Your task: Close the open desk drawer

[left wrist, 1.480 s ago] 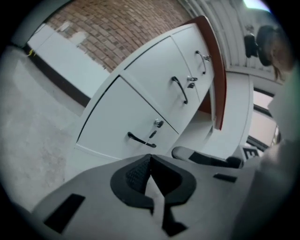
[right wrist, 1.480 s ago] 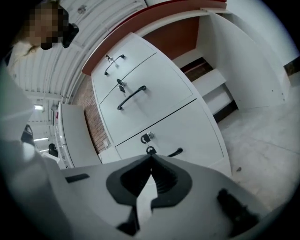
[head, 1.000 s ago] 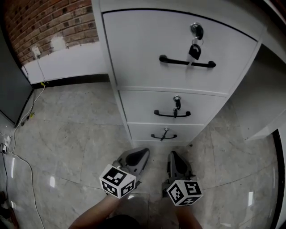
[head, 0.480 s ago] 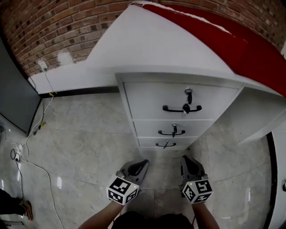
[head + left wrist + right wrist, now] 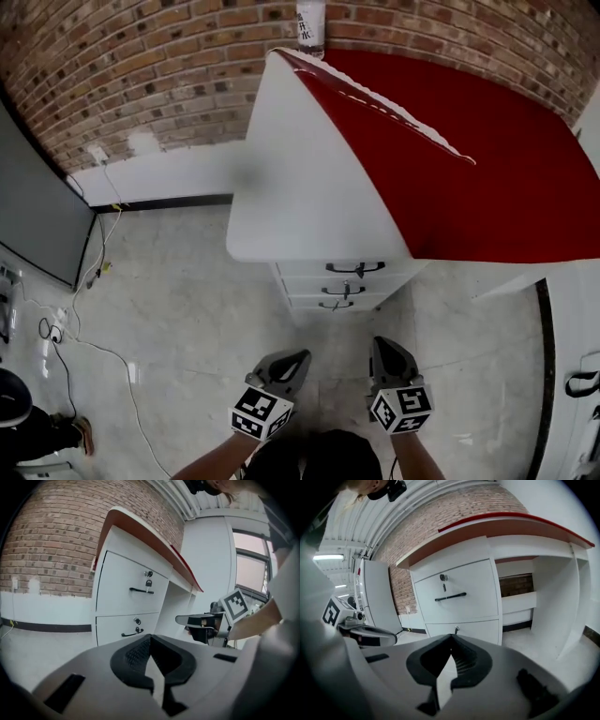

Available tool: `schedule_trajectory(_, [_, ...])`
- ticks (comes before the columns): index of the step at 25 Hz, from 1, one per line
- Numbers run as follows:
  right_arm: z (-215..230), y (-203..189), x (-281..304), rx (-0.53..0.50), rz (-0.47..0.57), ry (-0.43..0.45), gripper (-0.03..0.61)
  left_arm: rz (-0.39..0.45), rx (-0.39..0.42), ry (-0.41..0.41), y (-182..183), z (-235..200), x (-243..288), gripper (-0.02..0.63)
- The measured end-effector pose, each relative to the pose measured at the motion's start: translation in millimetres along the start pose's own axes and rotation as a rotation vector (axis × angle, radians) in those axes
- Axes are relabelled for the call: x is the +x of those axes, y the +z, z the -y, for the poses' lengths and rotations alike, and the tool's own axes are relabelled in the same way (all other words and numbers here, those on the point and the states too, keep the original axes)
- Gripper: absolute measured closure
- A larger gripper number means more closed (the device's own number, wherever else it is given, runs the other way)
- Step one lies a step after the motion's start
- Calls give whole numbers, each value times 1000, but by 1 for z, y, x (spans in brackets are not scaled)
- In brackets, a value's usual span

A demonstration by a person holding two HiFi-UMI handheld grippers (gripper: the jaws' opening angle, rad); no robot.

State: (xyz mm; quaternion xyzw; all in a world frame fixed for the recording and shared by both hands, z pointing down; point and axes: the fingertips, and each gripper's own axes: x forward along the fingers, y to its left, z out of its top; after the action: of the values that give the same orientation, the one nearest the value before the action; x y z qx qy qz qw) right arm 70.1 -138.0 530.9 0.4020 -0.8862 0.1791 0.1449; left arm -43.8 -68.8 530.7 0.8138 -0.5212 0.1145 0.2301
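Observation:
A white drawer unit (image 5: 323, 281) stands under the desk with the red top (image 5: 487, 178). Its three drawer fronts with black handles look flush; the top handle (image 5: 356, 268) shows just below the desk's edge. My left gripper (image 5: 300, 356) and right gripper (image 5: 380, 343) hang side by side over the floor in front of the unit, apart from it, both shut and with nothing in them. The left gripper view has shut jaws (image 5: 149, 637) pointing at the upper drawers (image 5: 129, 590). In the right gripper view, shut jaws (image 5: 451, 637) face the top drawer (image 5: 454, 592).
A brick wall (image 5: 141, 75) runs behind the desk, with a bottle (image 5: 310, 23) on the desk's far edge. Cables (image 5: 89, 347) and a dark panel (image 5: 37, 225) lie at the left. A white cabinet with a black handle (image 5: 581, 382) is at the right.
Both grippers and the head camera have risen and drawn back from the drawers. The drawer unit has shrunk in view and the red desk top has come into sight.

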Motion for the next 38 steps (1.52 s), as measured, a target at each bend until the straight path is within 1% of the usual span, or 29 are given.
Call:
schedule_trajectory(5, [-14,40,-37,37,-21,-16,567,-2,4,-23,47,38,-25,604])
schedule_trajectory(7, [-22,57,-52,53,-27,-25,566,1,-11,-39,66,50,-36,604])
schedule_trajectory(12, [-48,96,-91,100,-41,-39,566,-8,-12,-59,109,78,-65,603])
schedule_trajectory(16, [-75,128,-126,124,-44,-34,566,-11,16,-66,148,98,-95,603])
schedule_trajectory(19, [-94,147,-151,163,-38,-41,566,-4,7,-72,170,114,-118,603])
schedule_trajectory(24, [-131,182,-192,238,-8,-43,566,7,26,-91,196,144,-156,603])
schedule_trajectory(27, [-152,204,-221,273,10,-29,566,12,17,-94,209,162,-180,603])
schedule_trajectory(31, [-169,233,-258,246,46,-25,566,54,8,-98,230,183,-208,603])
schedule_trajectory(35, [-175,251,-290,230,93,-54,566,69,23,-107,239,200,-234,603])
schedule_trajectory(38, [-180,257,-313,229,102,-71,566,90,-16,-109,244,214,-253,603])
